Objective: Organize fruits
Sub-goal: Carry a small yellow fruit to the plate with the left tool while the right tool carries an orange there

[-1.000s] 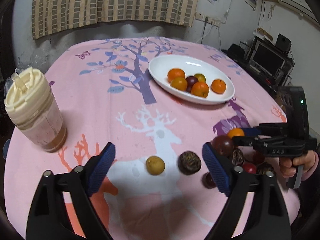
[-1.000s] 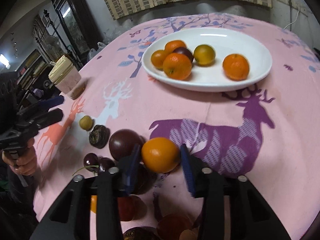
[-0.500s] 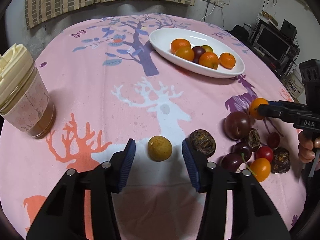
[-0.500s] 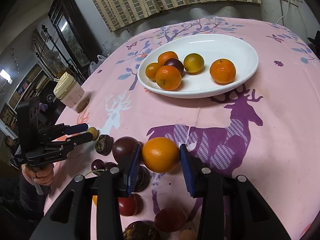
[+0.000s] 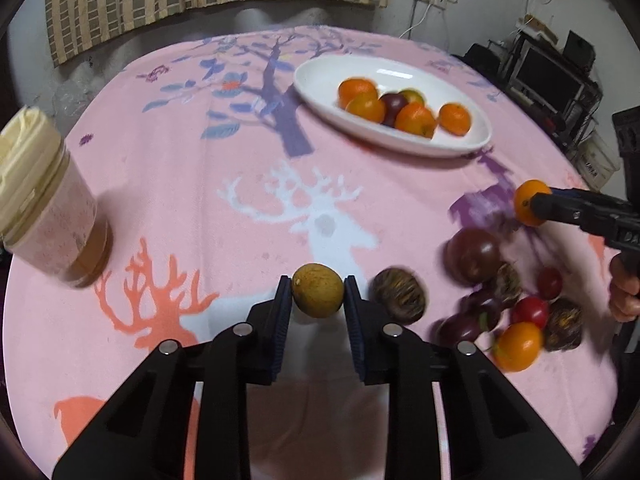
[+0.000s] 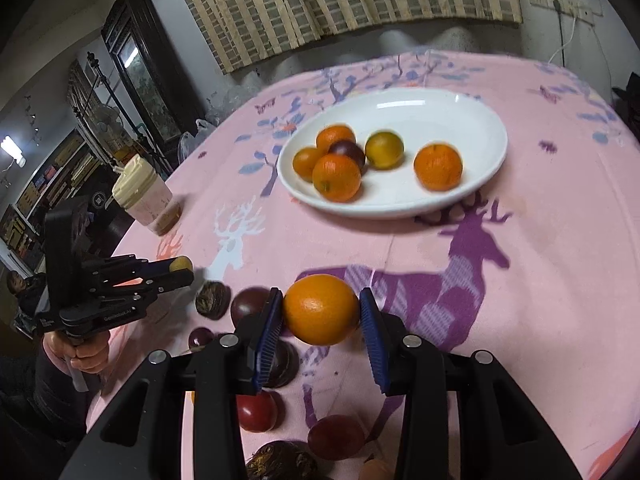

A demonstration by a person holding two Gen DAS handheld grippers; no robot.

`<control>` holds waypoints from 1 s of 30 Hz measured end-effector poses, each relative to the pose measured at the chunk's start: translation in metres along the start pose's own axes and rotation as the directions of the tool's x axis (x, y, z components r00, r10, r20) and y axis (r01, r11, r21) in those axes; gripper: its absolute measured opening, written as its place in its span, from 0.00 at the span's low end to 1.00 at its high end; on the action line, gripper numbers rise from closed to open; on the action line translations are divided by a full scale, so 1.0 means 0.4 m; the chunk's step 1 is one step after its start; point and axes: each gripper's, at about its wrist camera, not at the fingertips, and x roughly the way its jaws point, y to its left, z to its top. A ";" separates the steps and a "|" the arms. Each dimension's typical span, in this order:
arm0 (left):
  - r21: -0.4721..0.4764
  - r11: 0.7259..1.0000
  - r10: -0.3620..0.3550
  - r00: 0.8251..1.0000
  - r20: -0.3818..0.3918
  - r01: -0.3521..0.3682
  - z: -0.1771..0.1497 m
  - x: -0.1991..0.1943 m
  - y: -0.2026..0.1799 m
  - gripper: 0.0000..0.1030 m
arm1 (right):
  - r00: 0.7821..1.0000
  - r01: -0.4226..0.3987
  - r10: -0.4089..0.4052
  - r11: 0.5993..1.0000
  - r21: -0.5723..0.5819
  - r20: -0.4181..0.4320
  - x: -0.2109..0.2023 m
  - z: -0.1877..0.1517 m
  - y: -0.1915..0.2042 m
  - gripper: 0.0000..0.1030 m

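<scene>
Pink cloth (image 5: 168, 184) printed with deer and a tree covers the table under both my grippers. My left gripper (image 5: 316, 300) is clamped on one small yellow-brown fruit (image 5: 317, 290), both blue pads pressed to its sides, low over the cloth. My right gripper (image 6: 322, 316) grips one orange (image 6: 321, 309) between its pads, held above the cloth, with the white oval plate (image 6: 472, 124) further off beyond it. Just right of the left gripper lies one dark wrinkled fruit (image 5: 399, 295), then a loose pile (image 5: 516, 308) of dark purple, red and orange fruit; blur keeps me from counting it surely. On the plate I count six fruits: four oranges (image 6: 335, 177), one dark purple fruit (image 6: 347, 151) and one yellow-green fruit (image 6: 384, 149), five bunched together and one orange apart. One jar with a cream lid (image 5: 44, 204) stands at the cloth's left side. White lettering on each gripper body is too small for me to read
</scene>
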 end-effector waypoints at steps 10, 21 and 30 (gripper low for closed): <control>0.009 0.997 -0.080 0.991 0.112 0.079 0.345 0.045 -0.096 0.25 | 0.988 0.077 -0.078 0.997 0.015 0.130 0.023 0.178 -0.060 0.38; -0.025 0.999 0.033 0.999 0.019 -0.032 0.472 0.234 -0.131 0.81 | 0.996 0.065 -0.065 0.998 0.007 0.066 0.140 0.208 -0.112 0.76; -0.053 0.995 0.085 0.989 0.123 -0.079 0.270 -0.006 -0.093 0.94 | 0.984 0.083 -0.065 0.991 -0.107 0.165 0.026 0.174 -0.011 0.96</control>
